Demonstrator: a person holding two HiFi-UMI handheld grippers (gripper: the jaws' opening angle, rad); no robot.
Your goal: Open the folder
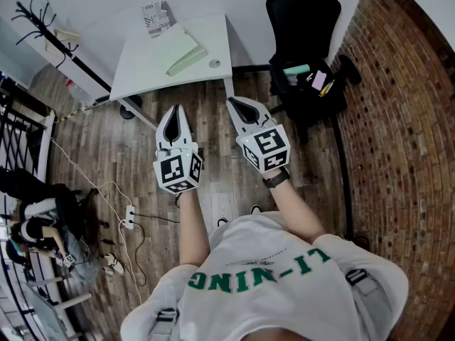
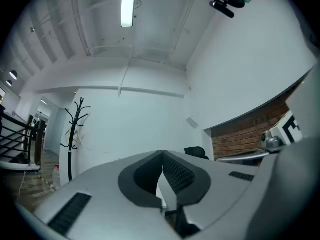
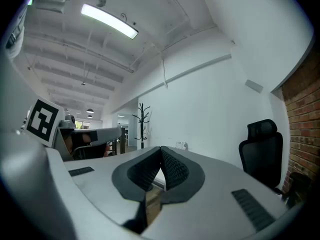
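A pale green folder [image 1: 179, 48] lies shut on the white table [image 1: 142, 66] at the far side of the room. Neither gripper view shows it. I hold both grippers side by side at chest height, pointing toward the table and well short of it, above the wooden floor. The left gripper [image 1: 175, 109] [image 2: 162, 154] is shut with nothing between its jaws. The right gripper [image 1: 232, 102] [image 3: 161, 149] is likewise shut and empty, its pads [image 3: 172, 169] pressed tip to tip.
A booklet [image 1: 158, 15] and a small round thing [image 1: 215, 63] also lie on the table. A black office chair [image 1: 306, 48] [image 3: 262, 149] with items on its seat stands right of it, by the brick wall [image 1: 398, 126]. A coat rack [image 1: 43, 21] [image 2: 75, 129] and floor cables [image 1: 128, 215] are to the left.
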